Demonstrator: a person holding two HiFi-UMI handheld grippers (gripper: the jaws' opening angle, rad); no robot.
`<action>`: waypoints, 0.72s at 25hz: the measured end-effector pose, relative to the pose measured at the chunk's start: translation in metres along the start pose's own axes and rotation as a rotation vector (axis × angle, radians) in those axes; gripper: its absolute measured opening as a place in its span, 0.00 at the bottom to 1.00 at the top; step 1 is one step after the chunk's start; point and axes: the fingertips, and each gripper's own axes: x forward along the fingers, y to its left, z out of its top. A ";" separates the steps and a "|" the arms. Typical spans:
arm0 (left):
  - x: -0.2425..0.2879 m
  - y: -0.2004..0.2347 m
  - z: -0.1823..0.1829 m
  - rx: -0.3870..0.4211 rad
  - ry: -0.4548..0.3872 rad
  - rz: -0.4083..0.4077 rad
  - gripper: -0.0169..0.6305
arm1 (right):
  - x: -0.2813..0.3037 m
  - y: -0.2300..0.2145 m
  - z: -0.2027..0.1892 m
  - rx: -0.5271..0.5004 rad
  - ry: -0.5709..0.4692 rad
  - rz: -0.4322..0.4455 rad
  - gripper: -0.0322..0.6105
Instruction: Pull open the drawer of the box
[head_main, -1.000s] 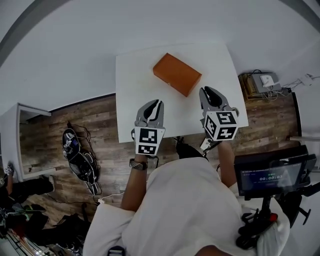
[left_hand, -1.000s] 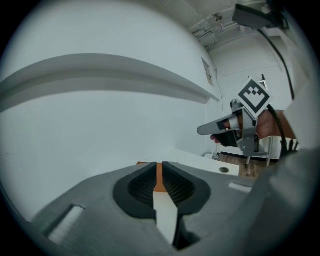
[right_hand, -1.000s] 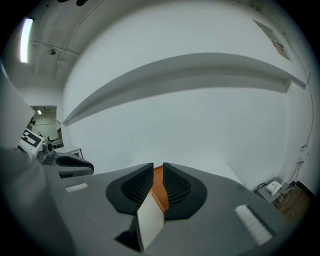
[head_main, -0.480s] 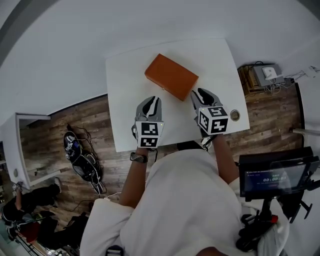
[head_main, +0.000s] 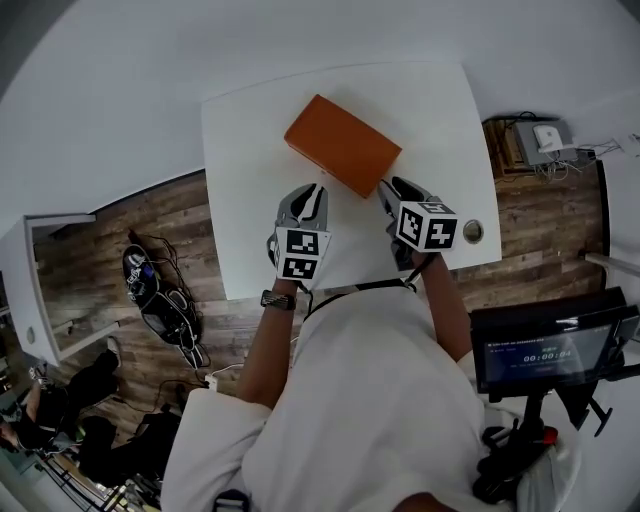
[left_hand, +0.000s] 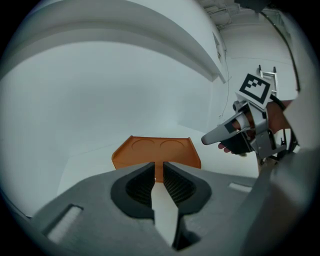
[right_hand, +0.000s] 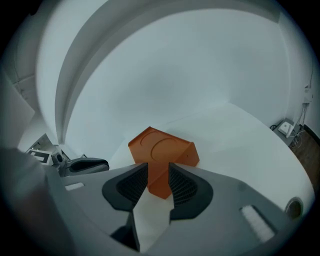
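An orange box (head_main: 342, 145) lies slantwise on the white table (head_main: 240, 150), its top bearing two round imprints (left_hand: 157, 146). My left gripper (head_main: 305, 192) sits just short of the box's near long side (left_hand: 158, 165). Its jaws have just been opening and stand a narrow gap apart with nothing between them. My right gripper (head_main: 390, 188) is at the box's near right corner. Its jaws have just been opening too and stand wider (right_hand: 158, 167). That box corner (right_hand: 161, 185) shows in the gap, and the pads do not press on it. No drawer front is visible.
A round cable hole (head_main: 472, 232) sits in the table's right front corner. The front table edge runs just behind both hands. On the floor lie a bag with cables (head_main: 160, 310) at the left and a screen on a stand (head_main: 545, 350) at the right.
Both grippers have moved forward and down toward the box. The right gripper's jaws have spread wider and it has rolled. The box has not moved on the table.
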 end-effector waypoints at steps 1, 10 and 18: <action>0.001 -0.001 -0.003 0.002 0.004 -0.005 0.10 | 0.000 0.000 -0.003 0.009 0.007 0.001 0.26; 0.013 -0.003 -0.019 0.052 0.064 -0.049 0.12 | 0.001 0.001 -0.007 0.023 0.042 -0.008 0.28; 0.028 -0.015 -0.046 0.054 0.124 -0.060 0.14 | -0.005 -0.004 -0.025 0.067 0.050 -0.025 0.25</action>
